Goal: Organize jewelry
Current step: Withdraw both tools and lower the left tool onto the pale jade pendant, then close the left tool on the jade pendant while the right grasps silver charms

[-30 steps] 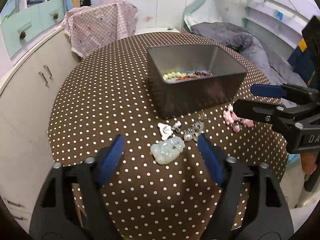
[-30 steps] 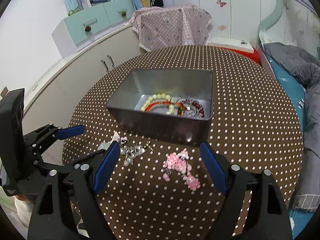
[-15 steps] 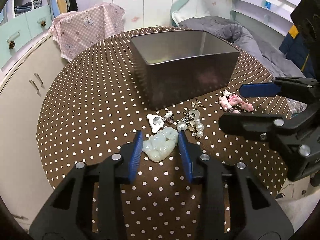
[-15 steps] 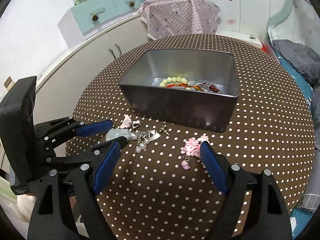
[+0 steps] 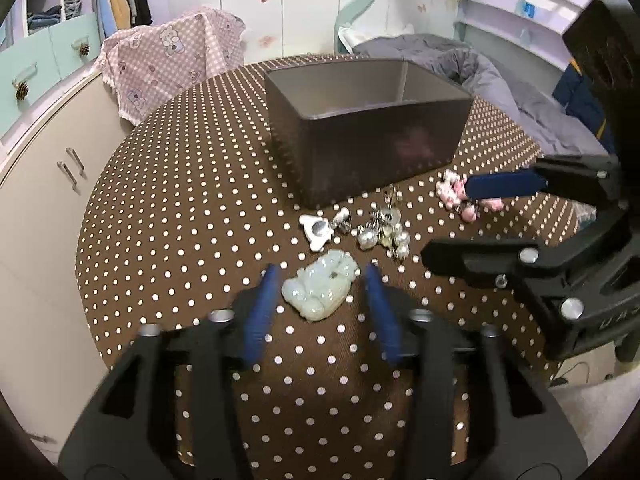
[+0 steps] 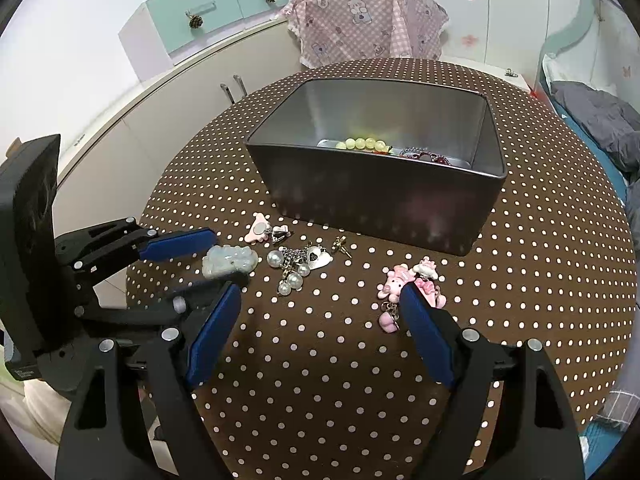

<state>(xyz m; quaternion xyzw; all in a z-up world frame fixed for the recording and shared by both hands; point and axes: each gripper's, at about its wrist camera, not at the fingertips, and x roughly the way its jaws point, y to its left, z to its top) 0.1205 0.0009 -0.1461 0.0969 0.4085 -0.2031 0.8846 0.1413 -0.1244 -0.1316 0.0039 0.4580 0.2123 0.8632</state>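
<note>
The left hand-held gripper [image 5: 320,280] straddles the jade charm [image 5: 319,288] at 6 o'clock of the tin [image 5: 360,148], jaws opening, pads clear of it. Next it must pinch, lift and drop the charm into the tin. The right hand-held gripper [image 6: 320,308] hangs spread near the pink charms [image 6: 412,284]. The surface [image 6: 540,260] wears polka dots; a bed [image 5: 460,60] lies at 2 o'clock.

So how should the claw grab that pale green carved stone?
Grip the pale green stone across its narrow middle, coming down from above. It lies flat on the dotted cloth, long and lumpy. The left claw already straddles it, jaws opening, pads apart from it.
</note>
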